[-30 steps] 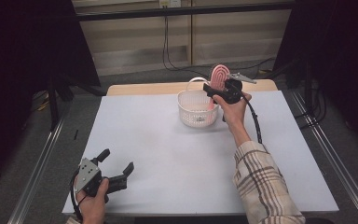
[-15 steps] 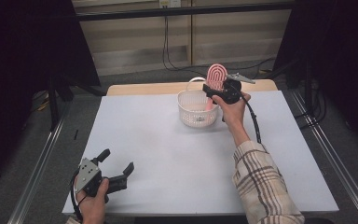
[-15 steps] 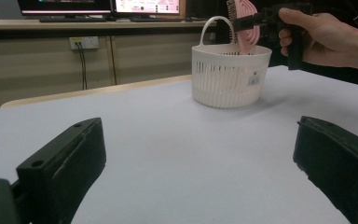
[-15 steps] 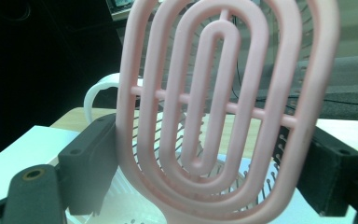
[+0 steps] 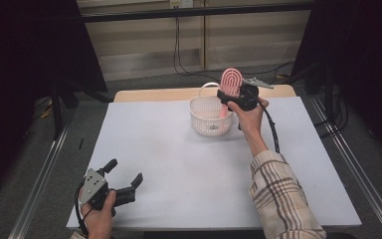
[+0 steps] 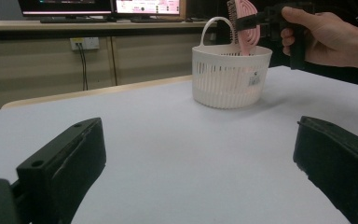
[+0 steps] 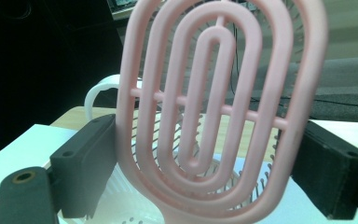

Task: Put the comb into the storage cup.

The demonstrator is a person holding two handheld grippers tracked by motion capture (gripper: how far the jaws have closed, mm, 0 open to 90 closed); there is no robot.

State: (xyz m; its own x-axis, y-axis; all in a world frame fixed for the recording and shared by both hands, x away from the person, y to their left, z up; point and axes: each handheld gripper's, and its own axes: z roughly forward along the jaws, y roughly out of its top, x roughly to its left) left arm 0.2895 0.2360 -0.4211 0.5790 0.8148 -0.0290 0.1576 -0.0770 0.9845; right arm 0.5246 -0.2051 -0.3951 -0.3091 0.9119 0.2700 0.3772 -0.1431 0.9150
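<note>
Left tool (image 5: pixel 124 186): matte black, spread wide, empty, low over smooth white worktop (image 5: pixel 179 169). Right tool (image 5: pixel 230 97): flat black pads just been opening, flanking oval pink plastic hairbrush (image 5: pixel 231 83), concentric-ribbed, upright in slotted round white basket (image 5: pixel 210 117), far centre.

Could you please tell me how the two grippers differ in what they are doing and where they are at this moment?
The right gripper is raised at the rim of the white basket at the far side of the table, while the left gripper sits low by the near edge. The right gripper has the pink hairbrush upright between its jaws, which have just been opening; the left gripper's jaws stand wide with nothing between them. Both are black, two-jawed and hand-held.
</note>
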